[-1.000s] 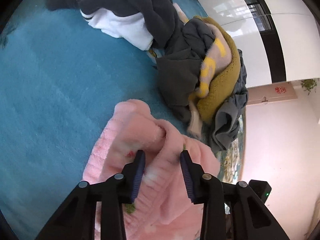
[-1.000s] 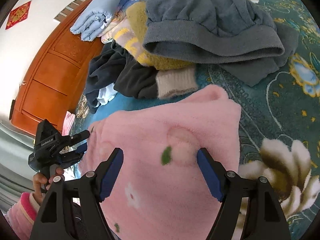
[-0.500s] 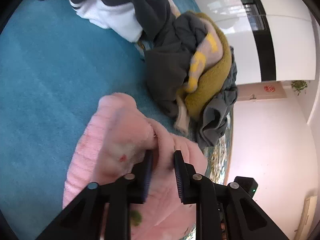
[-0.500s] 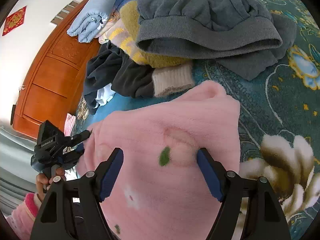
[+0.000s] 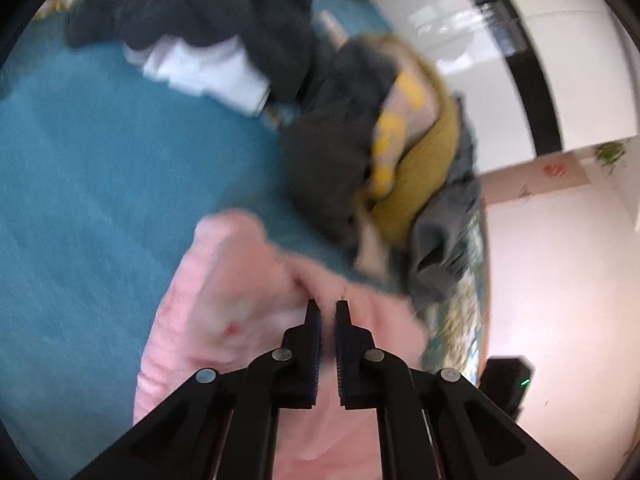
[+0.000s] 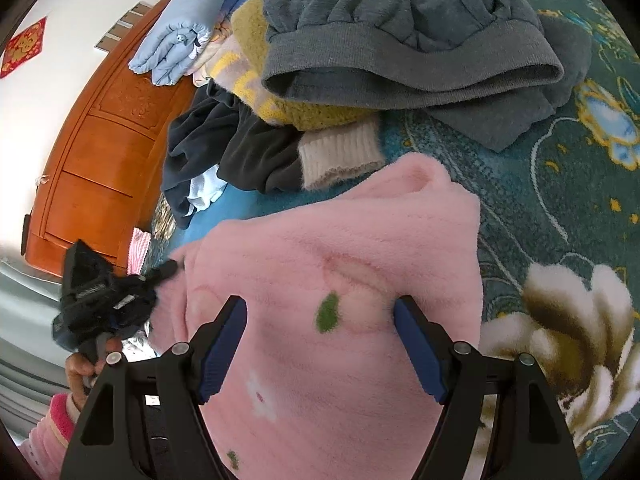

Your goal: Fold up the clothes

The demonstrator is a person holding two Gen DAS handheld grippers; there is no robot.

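1. Left wrist view, blurred: the left gripper (image 5: 328, 312) has just been closing, and its fingers (image 5: 313, 320) are now nearly together, pinching a fold of the fluffy pink fleece garment with small flower prints (image 5: 224, 300).
2. That garment lies on the teal plush blanket (image 5: 100, 184) covering the bed, at the near side. Beyond it sits a heap of unfolded clothes: a mustard knitted sweater (image 5: 420, 176), a dark charcoal garment (image 5: 332, 148) and a white piece (image 5: 204, 68).
3. Right wrist view: the right gripper (image 6: 320, 340) hovers over the pink fleece with its blue-padded fingers (image 6: 224, 344) wide apart, holding nothing.
4. From here the left gripper (image 6: 108, 300) shows at the garment's left edge, gripped by a hand (image 6: 84, 372) in a pink sleeve. A grey sweatshirt (image 6: 400, 48) tops the heap behind, and the floral bedspread (image 6: 568, 240) lies to the right.
5. The step in hand seems to be lifting one edge for a fold. To do it well, keep the pinch firm on the thick pile, since fleece may slip. The right fingers should probably take the matching edge before pulling, so the fabric stays flat and clear of the heap.
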